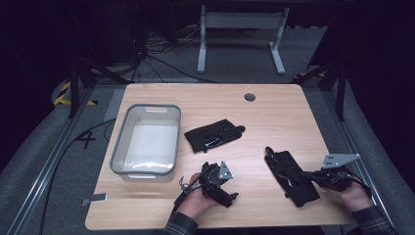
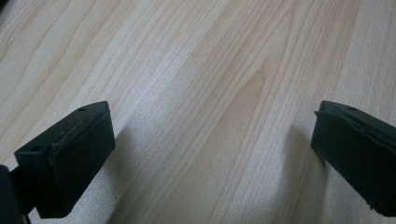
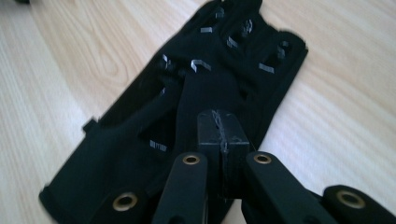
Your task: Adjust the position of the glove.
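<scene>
Two black gloves lie on the wooden table (image 1: 274, 110). One glove (image 1: 214, 134) rests near the middle. The other glove (image 1: 291, 177) lies lengthwise at the front right, and in the right gripper view this glove (image 3: 140, 154) spreads out beneath the jaws with small metal clips on it. My right gripper (image 3: 222, 128) is shut, and a fold of that glove runs up between its jaws. A hand holds this right gripper (image 1: 307, 174) at the glove's right edge. My left gripper (image 2: 212, 154) stands open over bare wood; the left gripper (image 1: 226, 196) is near the front centre.
A grey and white plastic bin (image 1: 147, 108) stands at the left of the table, with nothing seen in it. A round cable hole (image 1: 250, 97) sits near the far edge. The legs of a table frame (image 1: 240, 39) stand on the floor beyond.
</scene>
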Demonstrator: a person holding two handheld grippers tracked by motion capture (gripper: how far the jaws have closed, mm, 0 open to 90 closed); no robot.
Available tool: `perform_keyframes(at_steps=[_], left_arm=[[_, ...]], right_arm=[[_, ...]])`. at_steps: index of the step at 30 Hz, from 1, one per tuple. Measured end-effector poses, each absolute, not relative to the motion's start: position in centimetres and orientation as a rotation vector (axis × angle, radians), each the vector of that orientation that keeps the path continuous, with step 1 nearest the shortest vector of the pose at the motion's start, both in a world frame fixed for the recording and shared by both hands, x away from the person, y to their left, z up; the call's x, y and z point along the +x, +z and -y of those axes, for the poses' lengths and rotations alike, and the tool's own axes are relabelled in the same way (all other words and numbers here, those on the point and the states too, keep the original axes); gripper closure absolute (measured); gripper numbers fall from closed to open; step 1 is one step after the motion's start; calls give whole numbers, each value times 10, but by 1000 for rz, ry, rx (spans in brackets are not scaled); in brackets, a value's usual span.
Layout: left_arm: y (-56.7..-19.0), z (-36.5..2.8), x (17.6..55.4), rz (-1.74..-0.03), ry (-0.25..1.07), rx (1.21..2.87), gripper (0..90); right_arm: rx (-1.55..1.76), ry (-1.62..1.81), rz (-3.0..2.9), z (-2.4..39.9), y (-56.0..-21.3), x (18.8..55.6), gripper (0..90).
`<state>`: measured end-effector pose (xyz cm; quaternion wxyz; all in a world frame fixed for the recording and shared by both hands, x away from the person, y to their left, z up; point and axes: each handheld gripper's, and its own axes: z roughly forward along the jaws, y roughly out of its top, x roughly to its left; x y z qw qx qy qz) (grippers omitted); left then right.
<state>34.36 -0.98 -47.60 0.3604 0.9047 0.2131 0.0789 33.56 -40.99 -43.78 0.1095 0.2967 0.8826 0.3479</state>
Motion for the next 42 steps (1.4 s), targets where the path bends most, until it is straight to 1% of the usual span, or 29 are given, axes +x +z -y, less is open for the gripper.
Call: perform_keyframes(at_steps=[8,21,26,30,32,34,35,37,40,41,42], left_arm=[[-476,10,344,-549,204,2332,0],[-476,10,344,-549,203,2331,0],[-476,10,344,-549,203,2332,0],[-476,10,344,-548,203,2332,0],[-476,10,344,-549,203,2332,0],[-476,10,344,-549,203,2331,0],[-476,10,344,-548,203,2332,0],[-476,10,344,-549,203,2331,0],[-476,10,344,-549,203,2332,0],[-476,10,344,-549,203,2332,0],[-476,10,344,-549,203,2332,0]], right_arm=[[871,1008,-2633,415,-444,324,899],[714,1033,-2721,382,-446,314,899],[714,1044,-2703,383,-444,316,892],[760,1065,-2638,390,-437,323,851],[783,1061,-2601,393,-435,330,804],[813,1050,-2564,396,-433,338,731],[832,1047,-2542,398,-432,343,677],[889,1036,-2496,403,-433,354,616],[960,1043,-2453,411,-434,369,547],[960,1043,-2453,411,-434,369,547],[992,1045,-2434,414,-434,375,518]])
